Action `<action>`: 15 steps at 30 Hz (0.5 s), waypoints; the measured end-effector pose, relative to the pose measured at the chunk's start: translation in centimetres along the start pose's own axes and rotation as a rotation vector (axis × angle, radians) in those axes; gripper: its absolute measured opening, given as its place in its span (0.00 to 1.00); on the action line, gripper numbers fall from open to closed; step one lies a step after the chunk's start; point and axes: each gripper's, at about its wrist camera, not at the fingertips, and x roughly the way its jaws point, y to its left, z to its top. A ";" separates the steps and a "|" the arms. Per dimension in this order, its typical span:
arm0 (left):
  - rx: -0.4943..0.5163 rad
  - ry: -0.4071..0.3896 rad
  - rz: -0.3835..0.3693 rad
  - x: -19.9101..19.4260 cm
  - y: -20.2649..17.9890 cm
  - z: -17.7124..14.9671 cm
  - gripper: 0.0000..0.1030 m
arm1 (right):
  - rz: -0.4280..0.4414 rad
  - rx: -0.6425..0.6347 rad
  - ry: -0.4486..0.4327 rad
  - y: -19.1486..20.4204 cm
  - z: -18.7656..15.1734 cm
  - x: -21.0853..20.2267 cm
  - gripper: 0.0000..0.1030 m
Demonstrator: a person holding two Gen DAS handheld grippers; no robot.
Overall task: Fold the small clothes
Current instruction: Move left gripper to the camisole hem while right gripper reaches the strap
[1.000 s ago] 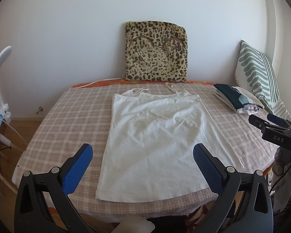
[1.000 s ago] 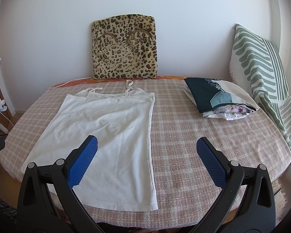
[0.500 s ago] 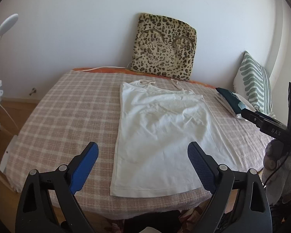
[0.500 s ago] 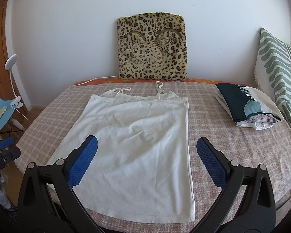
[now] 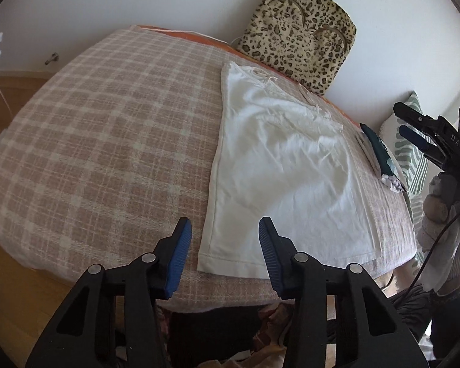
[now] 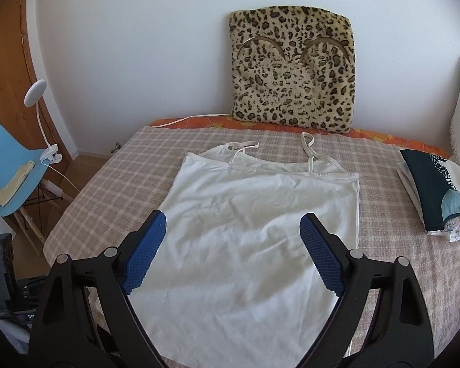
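The left gripper (image 5: 224, 239) hangs over the near edge of the bed (image 5: 86, 141), its blue pads closing with only air between them; the near left corner of the white camisole (image 5: 279, 165) lies just beyond its fingertips, not pinched. The right gripper (image 6: 233, 239) hovers above the lower half of the same top, its jaws wide but narrowing, nothing held between them.

The camisole (image 6: 254, 233) lies flat and face up near the middle of the bed, hem toward the near edge, thin straps toward the far edge, with soft creases across the cloth. The bed is covered by a pink and cream checked blanket (image 6: 132, 165); an orange patterned sheet (image 6: 380, 139) shows along the far edge.

A leopard-print cushion (image 6: 294, 70) leans on the white wall (image 6: 132, 46) at the far edge. By the right edge sits a small stack of folded clothes (image 6: 435, 193), dark teal on top, with a green-striped pillow (image 5: 411, 156) behind it. Left of the bed stands a light blue chair (image 6: 6, 165) with a white clip lamp (image 6: 36, 95), before a wooden door (image 6: 6, 70).
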 end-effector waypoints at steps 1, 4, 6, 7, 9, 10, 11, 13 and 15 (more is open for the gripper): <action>-0.015 0.012 -0.008 0.2 0.0 0.0 0.41 | 0.024 0.009 0.026 0.3 0.9 1.0 0.88; 0.000 0.004 0.005 0.2 -0.7 -0.1 0.41 | 0.091 0.029 0.098 1.4 3.0 3.8 0.84; 0.024 -0.021 0.029 0.1 -1.0 -0.2 0.41 | 0.132 0.028 0.144 2.5 4.4 6.0 0.81; 0.035 -0.031 0.040 0.1 -0.9 -0.1 0.41 | 0.140 0.028 0.163 3.1 5.1 7.1 0.81; 0.041 -0.036 0.051 0.4 -0.6 -0.4 0.41 | 0.154 0.029 0.186 4.2 6.3 9.2 0.81; 0.032 -0.027 0.049 0.7 -0.4 -0.4 0.41 | 0.169 0.027 0.201 4.9 6.9 10.5 0.81; 0.014 -0.012 0.034 1.0 -0.1 -0.4 0.41 | 0.183 0.020 0.220 5.5 7.3 11.7 0.81; 0.004 0.011 0.004 1.5 0.1 -0.5 0.41 | 0.178 -0.002 0.255 6.5 8.1 14.2 0.81; 0.019 0.019 0.010 1.7 0.0 -0.6 0.41 | 0.160 0.006 0.299 7.1 8.5 16.8 0.79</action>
